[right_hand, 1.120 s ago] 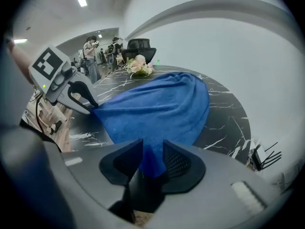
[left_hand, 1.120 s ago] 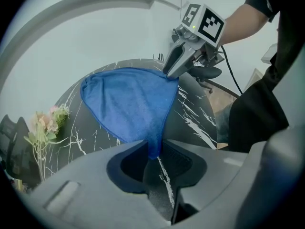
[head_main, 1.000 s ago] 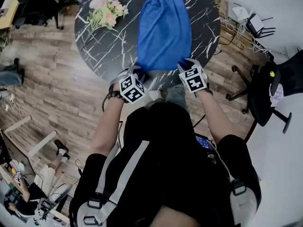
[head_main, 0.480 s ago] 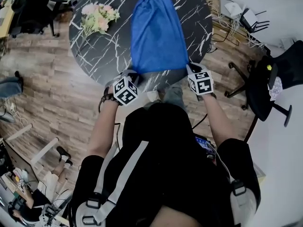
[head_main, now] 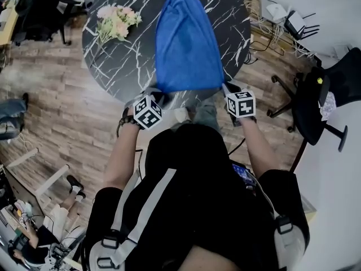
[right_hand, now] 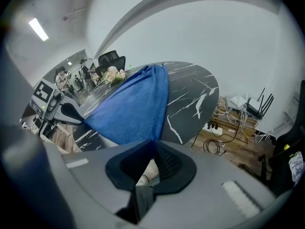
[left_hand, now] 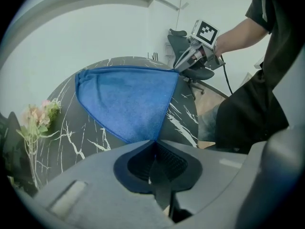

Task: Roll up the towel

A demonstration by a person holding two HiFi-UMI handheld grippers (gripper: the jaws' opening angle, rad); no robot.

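Observation:
A blue towel (head_main: 186, 38) lies lengthwise on the round black marble table (head_main: 124, 61), and its near edge is held up over the table's front rim. My left gripper (head_main: 159, 97) is shut on the near left corner of the towel (left_hand: 128, 99). My right gripper (head_main: 225, 88) is shut on the near right corner of the towel (right_hand: 133, 109); its jaws have just been closing on that corner. The near edge is stretched taut between the two grippers. In each gripper view the cloth narrows to a point where the jaws meet.
A bunch of pink flowers (head_main: 115, 21) lies on the table to the left of the towel. Black office chairs (head_main: 333, 95) stand at the right, and cables and boxes (head_main: 282, 21) sit on the wooden floor behind the table. A person sits at the lower left (head_main: 34, 230).
My right gripper has moved right and spread the towel's near edge wider. The towel's near edge has come back toward the table's front rim. The left gripper has hardly moved.

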